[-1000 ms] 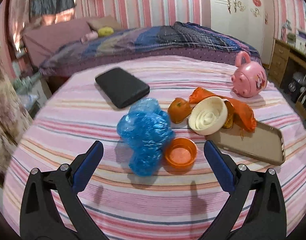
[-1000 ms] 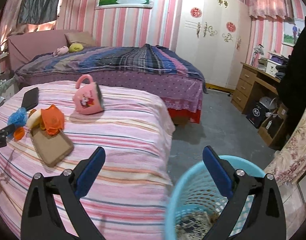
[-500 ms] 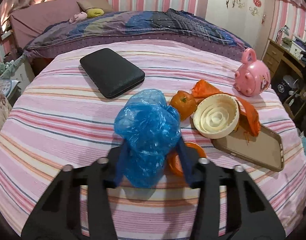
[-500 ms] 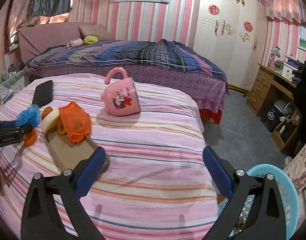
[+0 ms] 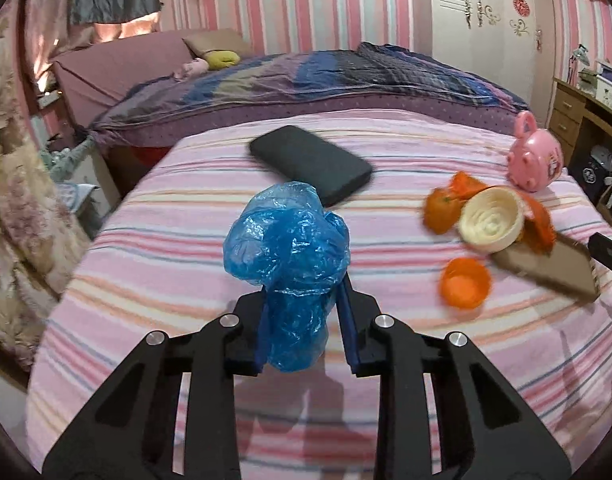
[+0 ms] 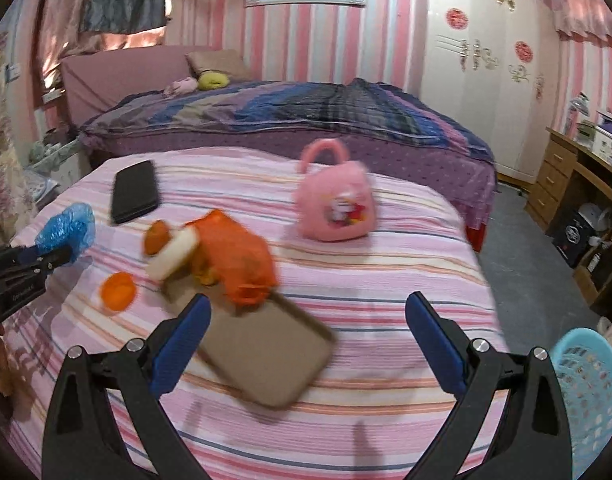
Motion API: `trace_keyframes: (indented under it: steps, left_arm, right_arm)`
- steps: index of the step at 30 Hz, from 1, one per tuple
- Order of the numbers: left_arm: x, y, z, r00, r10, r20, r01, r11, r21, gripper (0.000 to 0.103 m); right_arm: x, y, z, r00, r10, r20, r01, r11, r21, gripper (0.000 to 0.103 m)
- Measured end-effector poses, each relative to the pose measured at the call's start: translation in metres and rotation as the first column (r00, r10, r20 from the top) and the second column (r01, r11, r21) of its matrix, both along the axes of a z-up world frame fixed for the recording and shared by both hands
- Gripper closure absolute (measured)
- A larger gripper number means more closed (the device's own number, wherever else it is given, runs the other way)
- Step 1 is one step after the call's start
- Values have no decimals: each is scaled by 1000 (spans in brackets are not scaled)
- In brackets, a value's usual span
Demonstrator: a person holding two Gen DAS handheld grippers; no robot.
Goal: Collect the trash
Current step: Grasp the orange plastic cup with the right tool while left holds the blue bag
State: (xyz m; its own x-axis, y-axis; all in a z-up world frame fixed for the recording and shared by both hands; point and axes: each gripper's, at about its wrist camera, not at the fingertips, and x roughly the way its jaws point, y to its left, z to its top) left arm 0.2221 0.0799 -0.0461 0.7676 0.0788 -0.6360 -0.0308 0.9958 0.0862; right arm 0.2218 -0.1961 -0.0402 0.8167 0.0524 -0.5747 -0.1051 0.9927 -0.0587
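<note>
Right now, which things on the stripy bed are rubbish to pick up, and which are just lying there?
Rubbish for the job:
- blue plastic bag, between the closing left hand-held gripper
- orange plastic bag
- orange cap
- cream lid
- blue basket, probably the bin

Just lying about:
- pink mug
- black case
- phone case

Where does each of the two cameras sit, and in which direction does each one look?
Left wrist: sits on the left claw, looks down across the striped table toward the bed; its own fingers are closing on the blue plastic bag.
Right wrist: sits on the right claw, looks over the same table toward the bed and wardrobe; its own open fingers show, with the blue basket at lower right.
Shared: bag, black case, pink mug, orange cap; the right view also shows the left claw.
</note>
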Motion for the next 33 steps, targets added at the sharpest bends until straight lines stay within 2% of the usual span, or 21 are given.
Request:
trace_keyframes:
  steps: [3, 8, 17, 19, 22, 27, 29, 33]
  left_arm:
    - [-10, 26, -1, 1000, 26, 7, -26, 1000, 13, 76]
    - [-20, 75, 1, 994, 108, 3, -108, 994, -25, 76]
    - [-25, 110, -5, 986, 164, -8, -164, 986, -3, 76]
    - [-25, 116, -6, 985, 172, -14, -172, 985, -18, 76]
    - [-25, 120, -7, 983, 181, -18, -182, 983, -30, 76]
    - [-24, 111, -8, 986, 168, -19, -169, 986, -5, 76]
    - [-25, 109, -7, 986, 164, -16, -164, 987, 4, 76]
    - [-26, 107, -3, 987, 160, -9, -160, 987, -4, 76]
  right_arm:
    - [3, 25, -4, 998, 53, -17, -53, 999, -7, 7]
    - [8, 62, -9, 993, 106, -46, -106, 994, 0, 7]
    - [22, 108, -22, 986, 136, -92, -135, 991, 18, 8]
    - [26, 119, -26, 979, 165, -119, -167, 986, -1, 13]
    - [33, 127, -30, 968, 190, -162, -197, 980, -25, 26]
    - [36, 135, -32, 945, 259, -198, -265, 964, -3, 60]
    - [35, 137, -33, 945, 266, -192, -272, 962, -5, 64]
    - [25, 138, -32, 949, 277, -151, -280, 960, 0, 64]
